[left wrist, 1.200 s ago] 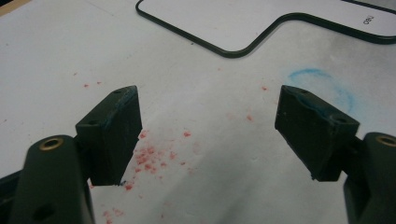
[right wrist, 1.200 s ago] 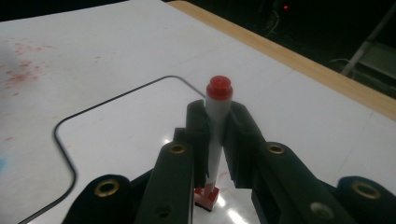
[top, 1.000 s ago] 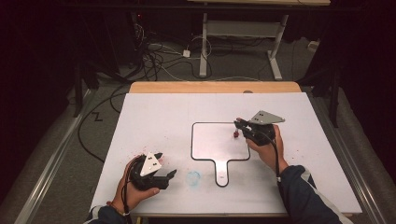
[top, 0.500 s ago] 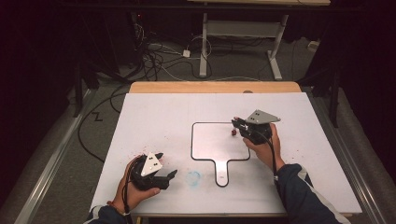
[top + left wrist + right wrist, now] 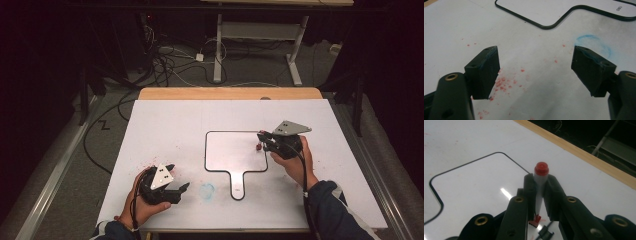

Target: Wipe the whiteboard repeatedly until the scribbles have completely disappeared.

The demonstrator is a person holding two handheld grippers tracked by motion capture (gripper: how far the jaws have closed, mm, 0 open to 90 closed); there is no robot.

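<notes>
A white dry-erase board (image 5: pixel 230 150) with a dark rim and a short handle lies flat at the middle of the white table (image 5: pixel 170 125). My right gripper (image 5: pixel 265 140) hovers at the board's right edge, shut on a marker (image 5: pixel 539 192) with a pale barrel. The marker's red end (image 5: pixel 541 168) sticks out past the jaws, and a red part shows below them, close to the board (image 5: pixel 474 180). My left gripper (image 5: pixel 178 176) rests near the front left of the table, open, with nothing between its pads (image 5: pixel 486 67).
A faint blue smudge ring (image 5: pixel 206 190) marks the table left of the board's handle (image 5: pixel 238 185). Red specks (image 5: pixel 504 82) dot the table under the left gripper. A wooden strip (image 5: pixel 230 93) runs along the far edge, with cables on the floor beyond.
</notes>
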